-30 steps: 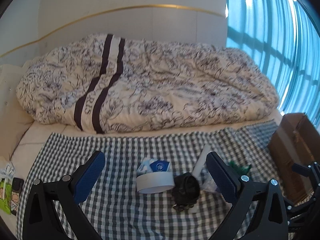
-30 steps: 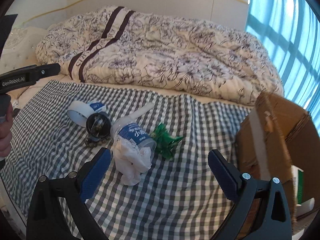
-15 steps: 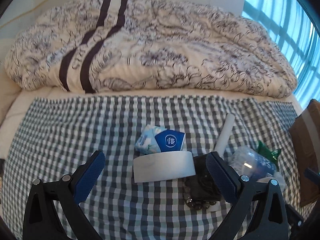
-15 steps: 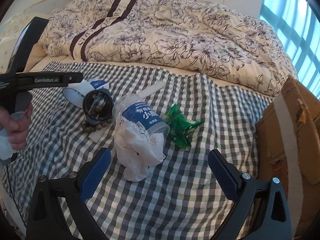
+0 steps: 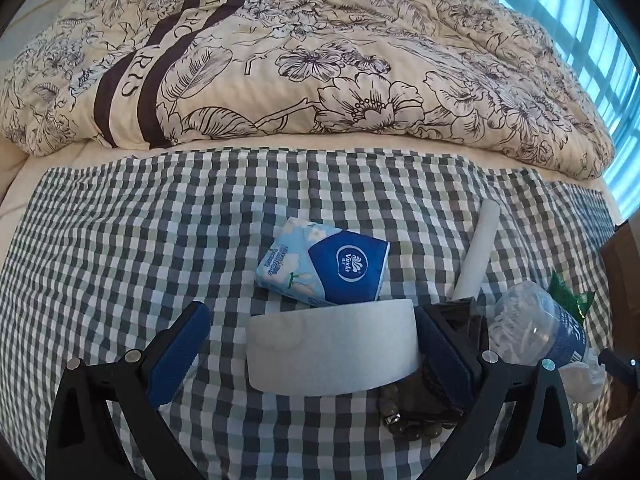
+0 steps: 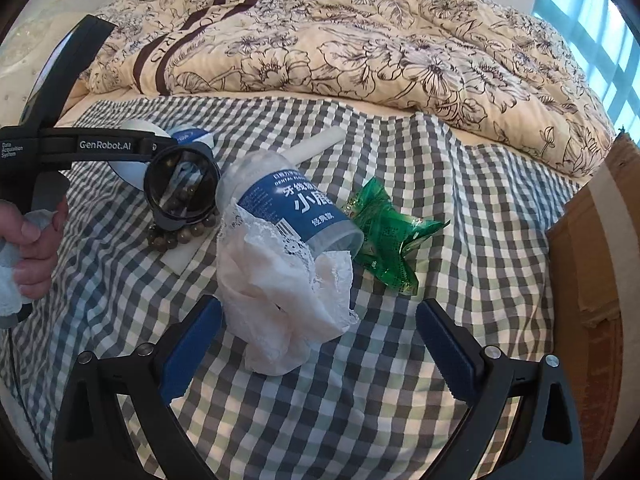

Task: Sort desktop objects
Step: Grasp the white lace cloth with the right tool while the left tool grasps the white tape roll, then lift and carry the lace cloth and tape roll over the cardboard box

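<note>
A: Where does the left tool (image 5: 308, 344) stand?

B: Low over the checked cloth (image 5: 120, 240) spread on the bed, its blue pads spread wide. The white tape roll (image 5: 332, 348) lies on its side between them. The right pad (image 5: 444, 356) sits at the roll's right edge, though contact cannot be told; the left pad (image 5: 176, 352) is clearly apart from it.

A: And what lies round the roll?

B: A blue Vinda tissue pack (image 5: 324, 268) just behind it, touching or overlapping its rim. To the right, a white tube (image 5: 478, 252) lies slantwise, and a dark round case (image 6: 182, 190) with a string of brown beads (image 6: 180, 236) rests beside the roll, partly hidden behind the right pad in the left wrist view.

A: What does the right tool (image 6: 320, 344) show?

B: Spread as well, gripping nothing. It hangs over the cloth just in front of a clear bottle with a blue label (image 6: 288, 208), lying on its side with white lace fabric (image 6: 280, 288) spilling from its mouth toward the tool. A crumpled green wrapper (image 6: 384, 236) lies just right of the bottle.

A: Anything else in sight?

B: A hand (image 6: 28, 232) at the left edge of the right wrist view grips the left tool's handle. A cardboard box (image 6: 592, 240) stands at the right, beside the cloth. Behind everything a flowered quilt (image 5: 320, 60) is heaped along the bed, and a blue curtain (image 6: 600, 20) shows at the far right.
</note>
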The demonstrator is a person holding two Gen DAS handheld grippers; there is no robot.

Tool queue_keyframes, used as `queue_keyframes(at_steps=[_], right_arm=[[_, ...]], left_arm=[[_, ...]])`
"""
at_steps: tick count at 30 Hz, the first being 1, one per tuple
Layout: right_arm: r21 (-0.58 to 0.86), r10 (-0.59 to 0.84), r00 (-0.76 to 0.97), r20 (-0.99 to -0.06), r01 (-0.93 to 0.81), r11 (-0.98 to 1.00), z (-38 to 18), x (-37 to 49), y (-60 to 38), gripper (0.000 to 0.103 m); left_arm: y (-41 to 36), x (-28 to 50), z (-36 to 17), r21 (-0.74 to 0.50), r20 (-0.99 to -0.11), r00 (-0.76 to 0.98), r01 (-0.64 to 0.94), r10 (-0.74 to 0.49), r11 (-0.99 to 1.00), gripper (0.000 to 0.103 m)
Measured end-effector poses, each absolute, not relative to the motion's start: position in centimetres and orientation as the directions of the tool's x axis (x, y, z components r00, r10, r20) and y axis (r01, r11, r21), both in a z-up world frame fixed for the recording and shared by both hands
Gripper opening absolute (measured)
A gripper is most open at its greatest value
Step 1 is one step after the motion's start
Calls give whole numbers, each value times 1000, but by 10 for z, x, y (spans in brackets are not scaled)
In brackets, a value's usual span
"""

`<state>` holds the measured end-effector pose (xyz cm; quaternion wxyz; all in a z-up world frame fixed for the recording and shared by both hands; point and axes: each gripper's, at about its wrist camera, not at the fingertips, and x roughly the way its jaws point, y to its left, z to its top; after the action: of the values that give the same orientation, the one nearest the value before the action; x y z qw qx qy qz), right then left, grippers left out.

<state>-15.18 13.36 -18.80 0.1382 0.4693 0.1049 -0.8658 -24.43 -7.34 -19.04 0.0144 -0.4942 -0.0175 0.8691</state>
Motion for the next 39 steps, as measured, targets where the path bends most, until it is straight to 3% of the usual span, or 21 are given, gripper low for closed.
queue_keyframes(at_steps=[3, 6, 11, 13, 15, 18, 21, 39], right_arm=[[-47, -140, -513, -847, 335, -941, -193, -154, 133, 98], [-46, -140, -508, -850, 336, -941, -197, -155, 132, 98], [-20, -157, -481, -862, 343, -939, -200, -157, 130, 95], [-10, -167, -476, -864, 347, -938, -198, -156, 130, 82], [4, -178, -462, -869, 353, -936, -196, -157, 129, 51], [26, -199, -443, -874, 366, -930, -195, -156, 128, 30], [17, -195, -447, -873, 371, -928, -192, -153, 128, 19], [56, -256, -555, -791, 352, -934, -137, -138, 139, 17]], left_arm=[[-73, -246, -194, -53, -861, -505, -11, 51, -999, 101], [-71, -245, -194, -76, -860, -504, -29, 81, -997, 85], [-69, -241, -191, -68, -853, -517, -35, 76, -997, 84], [-70, -239, -189, -68, -851, -521, -30, 74, -997, 84], [-73, -238, -187, -68, -849, -524, -26, 72, -997, 84], [-76, -235, -183, -68, -845, -530, -20, 68, -997, 84], [-78, -232, -176, -68, -838, -542, -16, 66, -998, 84], [-56, -207, -117, -52, -763, -642, -58, 77, -997, 84]])
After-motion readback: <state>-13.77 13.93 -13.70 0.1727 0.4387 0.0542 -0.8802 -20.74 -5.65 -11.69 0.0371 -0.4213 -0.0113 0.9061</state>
